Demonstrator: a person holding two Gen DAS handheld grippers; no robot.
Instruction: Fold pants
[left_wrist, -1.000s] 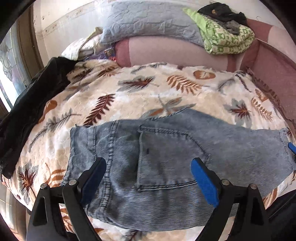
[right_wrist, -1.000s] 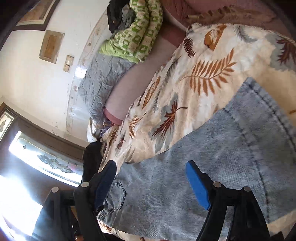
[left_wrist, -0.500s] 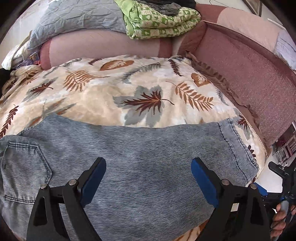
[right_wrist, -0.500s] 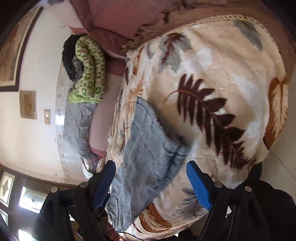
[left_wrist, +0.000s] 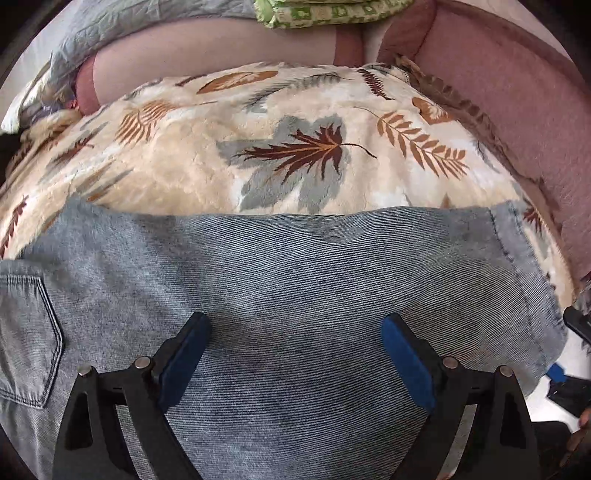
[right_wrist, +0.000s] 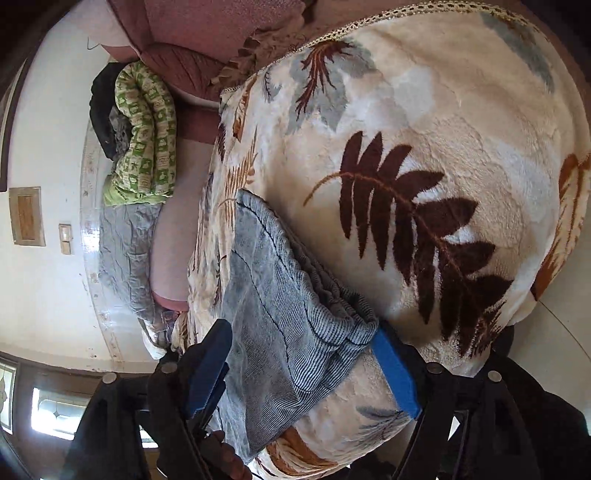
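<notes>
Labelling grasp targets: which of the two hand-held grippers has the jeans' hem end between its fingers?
The right hand-held gripper: its closing blue pads straddle the hem end of the light-blue denim jeans. The left hand-held gripper hovers open over mid-leg.

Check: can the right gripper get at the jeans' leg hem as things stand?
Probably yes. The right gripper already straddles the leg hem of the jeans at the blanket edge, jaws closing with the denim between them; nothing blocks it.
</notes>
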